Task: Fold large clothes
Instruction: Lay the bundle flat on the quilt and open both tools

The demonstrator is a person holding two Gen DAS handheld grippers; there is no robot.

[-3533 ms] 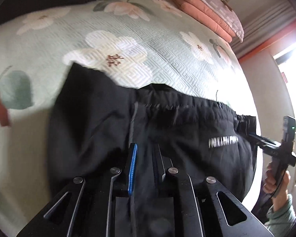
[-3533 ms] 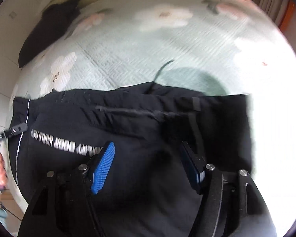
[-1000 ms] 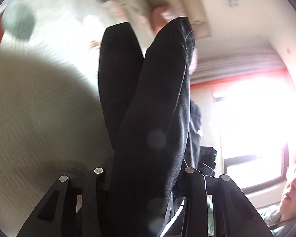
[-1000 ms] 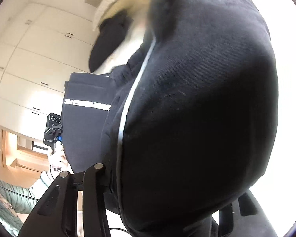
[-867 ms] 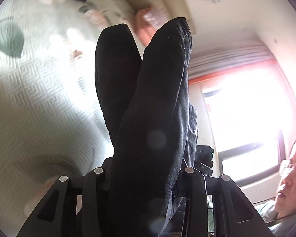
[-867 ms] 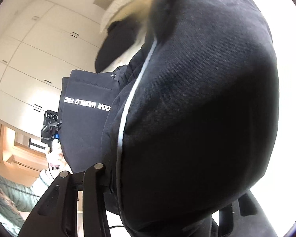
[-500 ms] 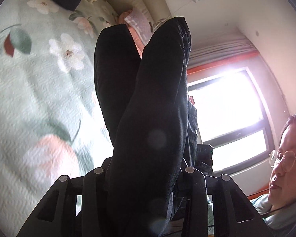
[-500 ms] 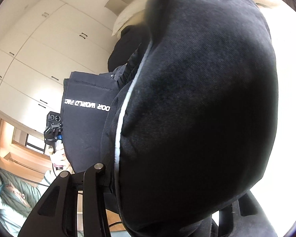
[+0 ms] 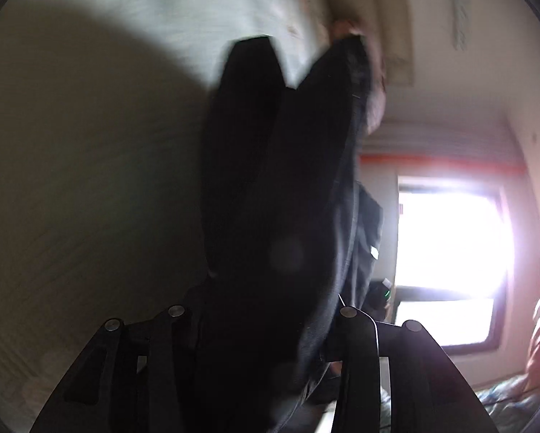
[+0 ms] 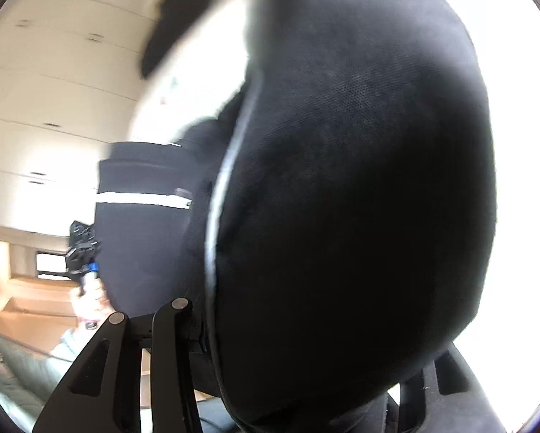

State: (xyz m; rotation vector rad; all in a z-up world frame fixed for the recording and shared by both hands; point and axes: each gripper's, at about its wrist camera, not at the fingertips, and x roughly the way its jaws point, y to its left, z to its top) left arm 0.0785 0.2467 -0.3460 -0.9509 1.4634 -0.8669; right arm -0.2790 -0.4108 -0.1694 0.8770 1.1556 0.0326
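- Hanging between the two tools, the black garment [image 9: 284, 187] is lifted clear of the bed [image 9: 89, 166]; both views are blurred
- left gripper [image 9: 262, 319]: a thick bunch of black cloth fills the gap between its jaws and rises up the middle of the view in two dark lobes; the jaws have just been opening a little, yet the cloth is clamped between them
- right gripper [image 10: 306, 324]: a big rounded fold of the garment with a pale piping line covers most of its view; its jaws have just been opening too, with the cloth caught between them
- bed lies in shadow at left of the left wrist view; a bright window [image 9: 450, 252] shows at right
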